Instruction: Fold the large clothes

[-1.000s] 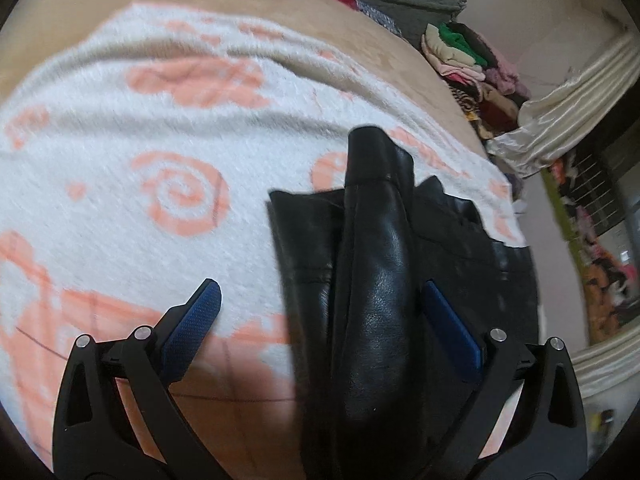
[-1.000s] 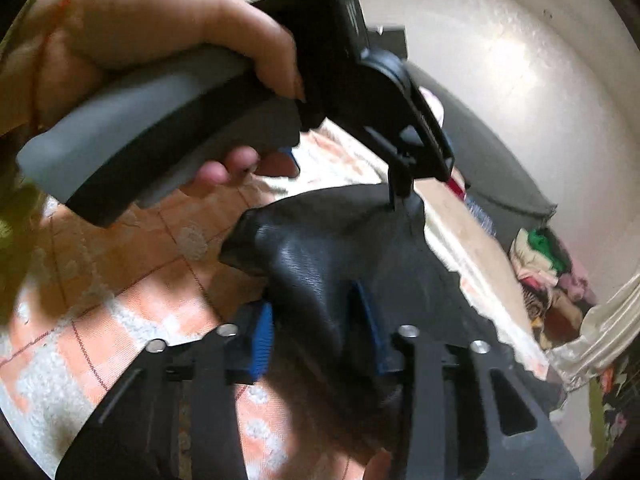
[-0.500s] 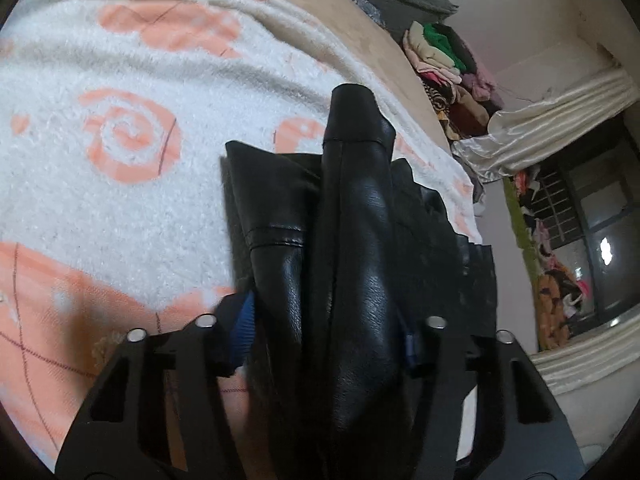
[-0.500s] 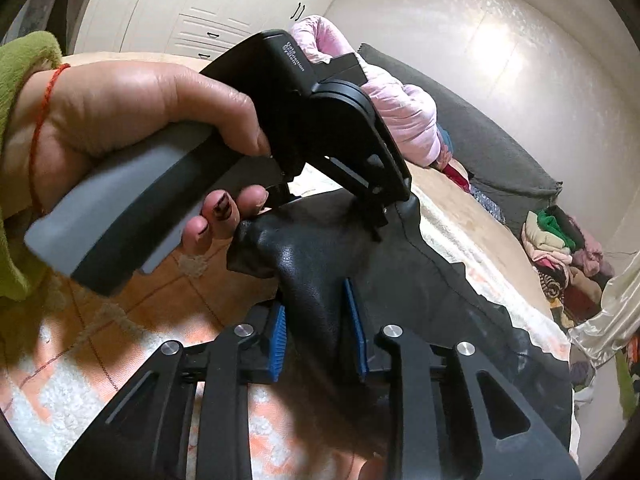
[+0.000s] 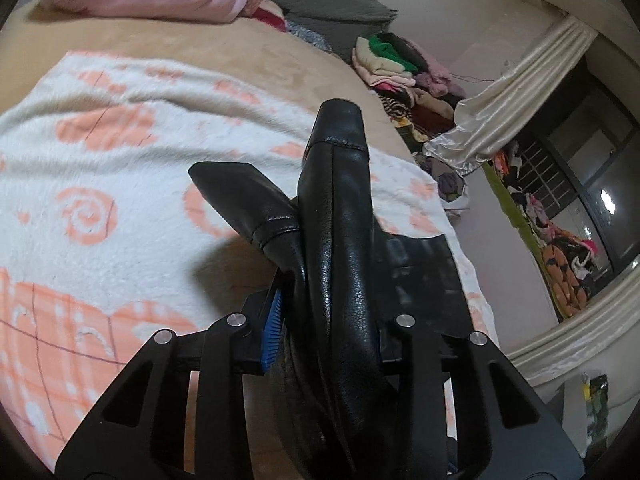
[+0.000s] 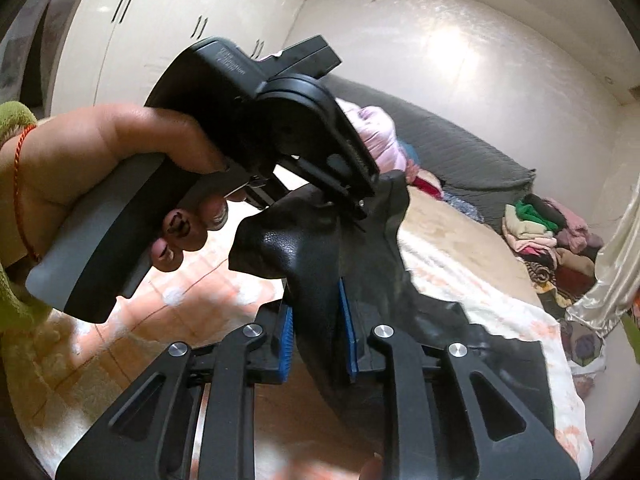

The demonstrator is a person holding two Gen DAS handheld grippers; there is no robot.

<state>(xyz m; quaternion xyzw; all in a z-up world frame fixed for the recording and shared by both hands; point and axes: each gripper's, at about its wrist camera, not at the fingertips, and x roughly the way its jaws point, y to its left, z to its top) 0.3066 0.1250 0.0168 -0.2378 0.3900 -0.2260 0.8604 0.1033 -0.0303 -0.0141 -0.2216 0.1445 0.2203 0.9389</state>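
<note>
In the right wrist view we see a person's left hand (image 6: 120,184) filling the left half of the frame, wrapped around the grey handle of the left gripper (image 6: 360,204), which slants down toward the centre; a red thread circles the wrist and a green sleeve (image 6: 12,128) shows at the left edge. A small line of pale print runs along the black housing near the top of that tool, but we cannot read it. In its own view the left gripper (image 5: 324,332) points downward over the bed, its jaws closing on a thick fold of the black leather garment (image 5: 336,240), and one blue pad (image 5: 272,332) presses the left side of the fold. The right gripper (image 6: 316,336) sits at lower centre of its frame, jaws nearly together and closing, both blue pads clamped on a narrower bunch of the same garment. The leather is black, shiny and grained, with stitched seams; a cuffed sleeve end juts toward upper centre of the left wrist view, and the gripped edge is raised off the white blanket (image 5: 120,184) with orange swirls, while the rest trails to the right across it. A pile of clothes (image 5: 400,68) lies at upper right.
</note>
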